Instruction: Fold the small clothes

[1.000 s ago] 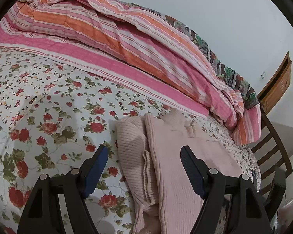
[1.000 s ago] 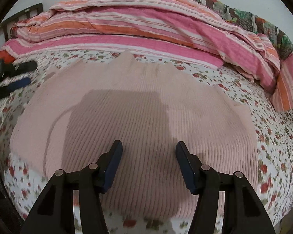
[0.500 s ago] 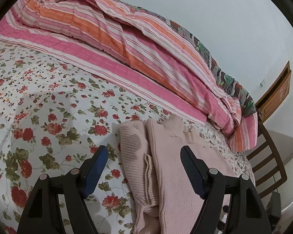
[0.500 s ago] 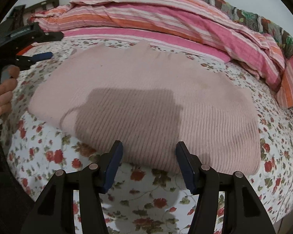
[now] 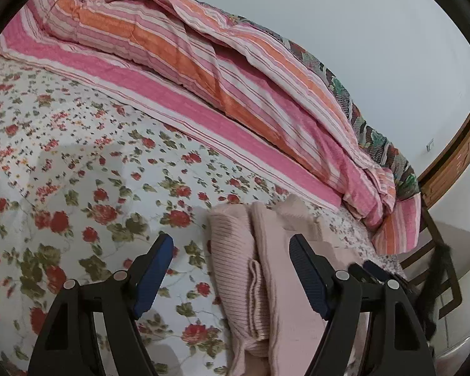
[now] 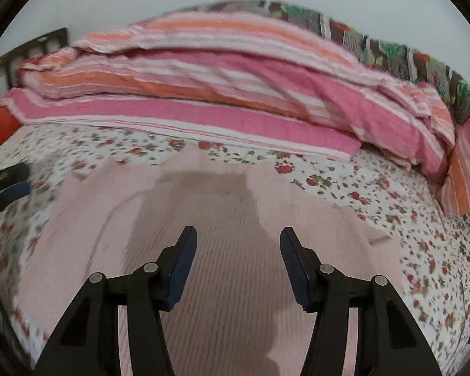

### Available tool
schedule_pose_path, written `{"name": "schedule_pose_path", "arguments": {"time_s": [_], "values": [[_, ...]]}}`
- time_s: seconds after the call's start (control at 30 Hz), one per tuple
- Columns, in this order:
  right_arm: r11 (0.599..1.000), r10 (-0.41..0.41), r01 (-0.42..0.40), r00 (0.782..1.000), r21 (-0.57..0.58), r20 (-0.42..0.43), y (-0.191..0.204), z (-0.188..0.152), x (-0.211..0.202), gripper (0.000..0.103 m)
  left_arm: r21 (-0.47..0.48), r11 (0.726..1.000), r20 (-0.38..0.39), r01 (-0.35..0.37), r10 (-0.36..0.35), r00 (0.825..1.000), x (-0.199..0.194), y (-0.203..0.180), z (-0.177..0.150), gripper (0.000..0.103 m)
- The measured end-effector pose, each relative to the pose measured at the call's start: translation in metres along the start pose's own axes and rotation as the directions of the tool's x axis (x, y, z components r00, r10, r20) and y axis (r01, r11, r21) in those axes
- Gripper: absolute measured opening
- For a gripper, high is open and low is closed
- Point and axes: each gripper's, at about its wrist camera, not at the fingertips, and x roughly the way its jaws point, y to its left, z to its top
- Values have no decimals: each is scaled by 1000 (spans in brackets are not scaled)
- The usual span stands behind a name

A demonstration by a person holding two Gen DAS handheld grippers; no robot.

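My left gripper (image 5: 230,269) and right gripper (image 6: 238,261) both gape empty above the pink ribbed sweater (image 6: 222,250), spread flat on the floral bedsheet (image 5: 78,188) for folding.

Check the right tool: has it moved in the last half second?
Yes. The right tool has moved forward over the pale pink ribbed knit garment, toward the pink-and-orange striped quilt; its jaws stand open, empty.

A floral bedsheet (image 5: 78,169) spreads beneath and ahead of the tongs. Beyond them, a pink-and-orange striped quilt (image 5: 178,62) lies heaped along the wall, with a dark patterned blanket (image 6: 391,50) behind it. Far right of the tongs stands a wooden chair (image 5: 448,163).
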Motion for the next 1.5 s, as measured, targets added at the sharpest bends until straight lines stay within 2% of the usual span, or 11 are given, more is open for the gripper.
{"name": "schedule_pose_path", "arguments": {"time_s": [0.23, 0.37, 0.47, 0.67, 0.87, 1.0, 1.1, 1.2, 1.27, 1.37, 1.5], "values": [[997, -64, 69, 984, 28, -167, 1, 14, 69, 54, 13, 1000, 5, 1, -1, 1000, -3, 2, 4, 74], [994, -33, 51, 982, 93, -187, -9, 17, 72, 55, 32, 999, 3, -7, 7, 1000, -4, 2, 3, 74], [996, -35, 50, 982, 76, -187, -9, 7, 60, 55, 43, 999, -6, -12, 12, 1000, -4, 2, 1, 74], [999, -5, 9, 993, 33, -117, -4, -30, 6, 54, 67, 998, -5, -22, 22, 1000, -2, -5, -3, 74], [999, 33, -34, 999, -37, -34, 0, -82, -38, 54, 148, 987, -3, -55, 56, 998, 4, -26, -9, 74], [995, 89, -90, 996, -41, -28, -2, -122, -54, 54, 196, 978, 20, -77, 74, 997, 1, -41, -13, 73], [987, 119, -118, 993, -106, -1, 0, -141, -71, 54, 196, 977, 22, -80, 77, 997, -1, -48, -15, 73], [969, 234, -228, 971, -96, 51, -19, -141, -90, 52, 127, 991, -38, -33, 38, 999, -4, -46, -27, 73], [960, 280, -275, 948, -53, 149, -43, -131, -104, 52, 121, 992, -64, -39, 47, 997, -10, -45, -43, 73], [958, 267, -285, 931, 42, 248, -80, -106, -110, 52, 108, 993, -77, -42, 50, 996, -30, -43, -74, 73], [952, 205, -257, 939, 168, 276, -127, -74, -91, 52, -8, 999, -63, 41, -41, 997, -53, -31, -118, 75]]}}
